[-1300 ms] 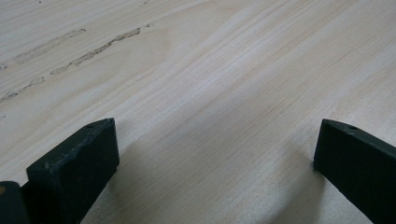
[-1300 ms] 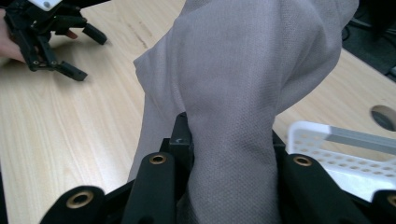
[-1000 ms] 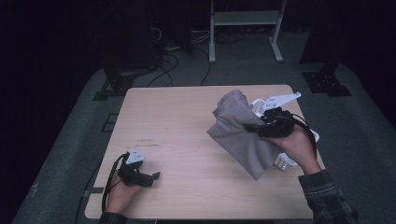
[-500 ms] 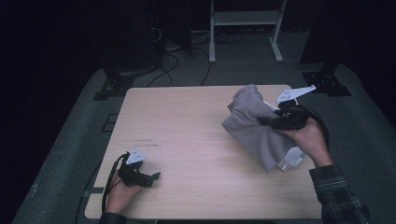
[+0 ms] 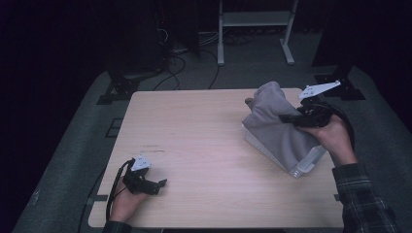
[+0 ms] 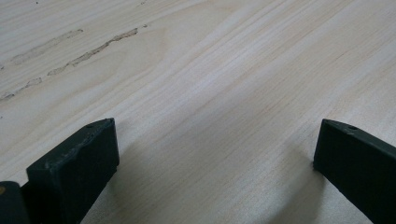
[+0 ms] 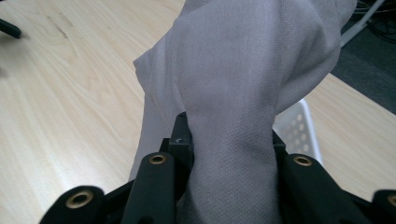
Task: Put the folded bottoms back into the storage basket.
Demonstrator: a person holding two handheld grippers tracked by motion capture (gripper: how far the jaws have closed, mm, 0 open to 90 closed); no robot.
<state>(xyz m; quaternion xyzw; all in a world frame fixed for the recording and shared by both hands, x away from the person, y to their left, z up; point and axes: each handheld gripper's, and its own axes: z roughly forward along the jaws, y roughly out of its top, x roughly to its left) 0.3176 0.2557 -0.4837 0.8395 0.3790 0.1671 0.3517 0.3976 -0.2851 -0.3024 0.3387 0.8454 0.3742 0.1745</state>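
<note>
A grey cloth [image 5: 278,125] hangs bunched from my right gripper [image 5: 290,118] at the table's right side and drapes over a white perforated basket [image 5: 305,166]. In the right gripper view the jaws are shut on a thick fold of the grey cloth [image 7: 233,135], and a corner of the white basket [image 7: 299,128] peeks out behind it. My left gripper [image 5: 158,185] rests low on the wooden table [image 5: 194,136] near the front left corner. Its black fingers [image 6: 77,161] stand wide apart over bare wood, with nothing between them.
A person's hands hold both grippers, and a plaid sleeve [image 5: 364,204] comes in at the bottom right. Beyond the table's far edge stand a white metal frame [image 5: 252,29], dark stands and cables on the floor.
The right gripper has carried the cloth to the right, so that it now covers more of the white basket. The left gripper has stayed where it was.
</note>
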